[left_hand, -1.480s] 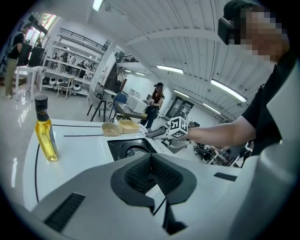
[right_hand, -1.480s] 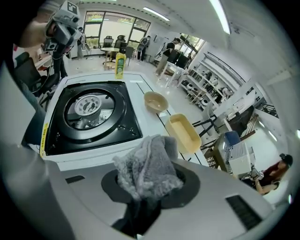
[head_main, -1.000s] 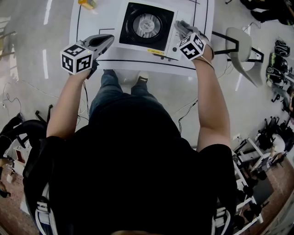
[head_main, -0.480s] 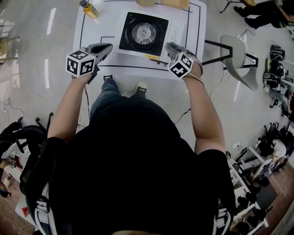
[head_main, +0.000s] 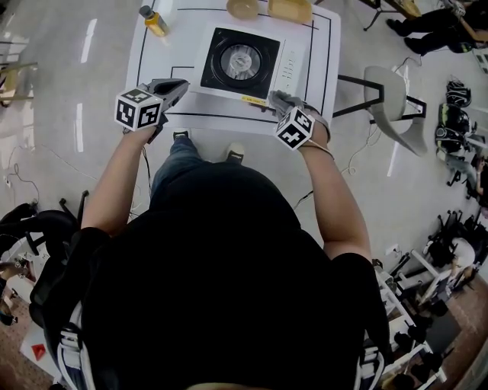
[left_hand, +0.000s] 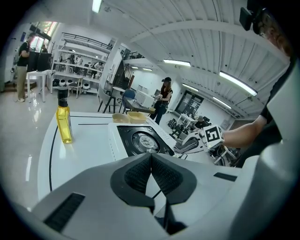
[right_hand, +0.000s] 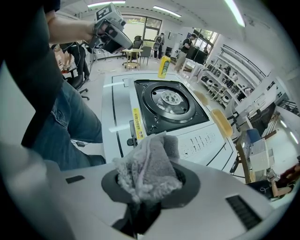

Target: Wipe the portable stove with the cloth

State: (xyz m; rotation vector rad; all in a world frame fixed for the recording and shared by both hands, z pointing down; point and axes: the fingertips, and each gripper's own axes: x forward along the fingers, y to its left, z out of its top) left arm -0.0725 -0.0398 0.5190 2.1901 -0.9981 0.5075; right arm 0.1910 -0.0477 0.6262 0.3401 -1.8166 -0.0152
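Note:
The portable stove (head_main: 252, 62) is a white box with a black top and a round burner; it sits mid-table and also shows in the right gripper view as the stove (right_hand: 173, 105) and in the left gripper view as the stove (left_hand: 143, 140). My right gripper (head_main: 276, 99) is shut on a bunched grey cloth (right_hand: 150, 168) and hangs over the stove's near right corner, above its front edge. My left gripper (head_main: 177, 85) is shut with nothing in it, left of the stove over the table's near left part.
A yellow bottle (head_main: 153, 20) stands at the table's far left corner. Two pale dishes (head_main: 290, 10) lie behind the stove. The white table (head_main: 164, 53) carries black outline marks. A grey chair (head_main: 396, 95) stands to the right; my legs are against the near edge.
My right gripper with the cloth has drawn left and toward me, from the stove's right control panel to its near right corner. The left gripper has barely shifted.

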